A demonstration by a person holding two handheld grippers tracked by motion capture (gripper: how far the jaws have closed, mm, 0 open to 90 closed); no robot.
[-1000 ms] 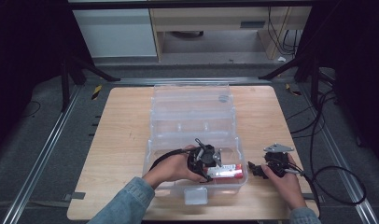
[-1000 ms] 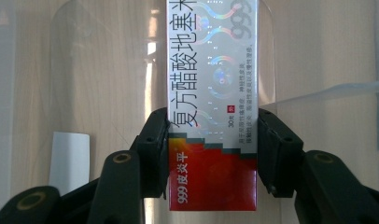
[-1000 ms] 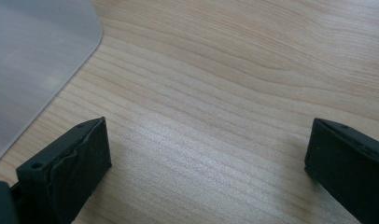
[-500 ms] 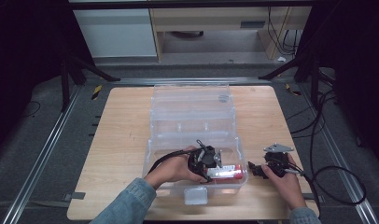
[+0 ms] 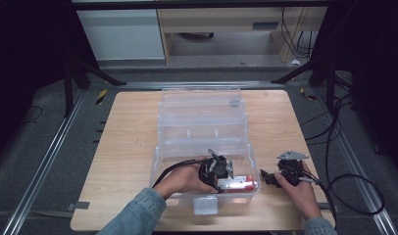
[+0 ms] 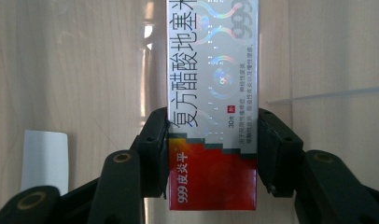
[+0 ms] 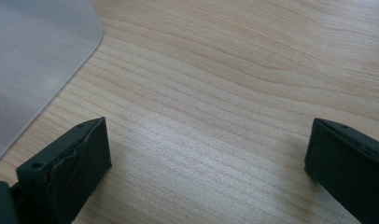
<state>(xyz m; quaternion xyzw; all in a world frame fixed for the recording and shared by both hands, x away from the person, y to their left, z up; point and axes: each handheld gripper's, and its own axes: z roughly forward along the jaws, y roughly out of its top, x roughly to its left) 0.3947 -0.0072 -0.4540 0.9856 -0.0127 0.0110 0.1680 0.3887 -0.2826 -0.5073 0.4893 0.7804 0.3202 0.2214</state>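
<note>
A silver and red medicine box (image 6: 211, 107) with printed characters lies lengthwise between my left gripper's (image 6: 211, 140) two black jaws, which press on its long sides. From above, that box (image 5: 238, 184) sits low inside the front section of a clear plastic organiser bin (image 5: 162, 147), with the left gripper (image 5: 217, 172) reaching into the bin from the left. To the right of the bin, my right gripper (image 5: 265, 177) rests just above the wooden table (image 5: 128, 147). Its jaws stand wide apart over bare wood (image 7: 211, 140), with nothing between them.
The bin's clear hinged lid (image 5: 202, 105) lies open toward the far side. A white latch tab (image 5: 206, 205) hangs at the bin's front wall. A rounded corner of the clear bin (image 7: 33, 60) lies close to the right gripper's left jaw. Cables (image 5: 354, 191) trail off the table's right edge.
</note>
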